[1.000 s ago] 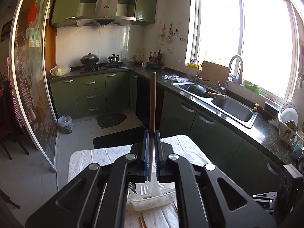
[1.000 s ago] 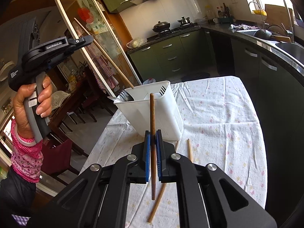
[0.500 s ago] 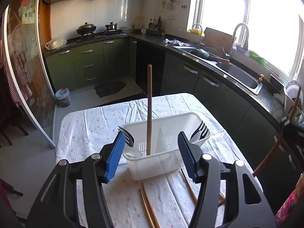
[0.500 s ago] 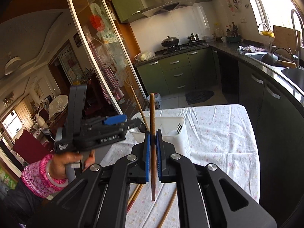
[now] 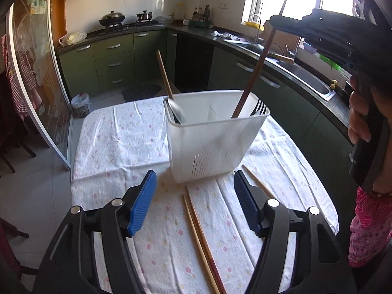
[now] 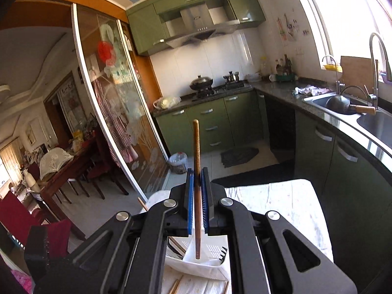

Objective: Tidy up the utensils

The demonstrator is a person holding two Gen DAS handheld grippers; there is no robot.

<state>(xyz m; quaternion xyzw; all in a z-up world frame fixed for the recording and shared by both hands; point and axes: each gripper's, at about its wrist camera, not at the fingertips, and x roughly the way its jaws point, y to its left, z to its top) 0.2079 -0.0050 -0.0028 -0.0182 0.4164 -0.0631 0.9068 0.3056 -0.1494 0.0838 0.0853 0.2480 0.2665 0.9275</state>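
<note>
A white utensil caddy [image 5: 210,144] stands on the table with a spoon, black forks [image 5: 261,107] and one wooden chopstick [image 5: 164,74] leaning in its left compartment. My left gripper [image 5: 194,207] is open and empty, low over the table in front of the caddy. My right gripper [image 6: 196,203] is shut on a dark brown chopstick [image 6: 196,171], held upright above the caddy [image 6: 208,262]. In the left wrist view that chopstick [image 5: 254,71] has its lower end inside the caddy's right compartment.
Two chopsticks [image 5: 201,232] lie on the flowered tablecloth [image 5: 117,144] between my left fingers, and another [image 5: 257,181] lies right of the caddy. A green counter with a sink [image 5: 303,78] runs along the right. A glass sliding door [image 5: 31,73] is at the left.
My left gripper let go of its chopstick in the caddy, opened and pulled back low. My right gripper carried its chopstick over the caddy and lowered its tip in.
</note>
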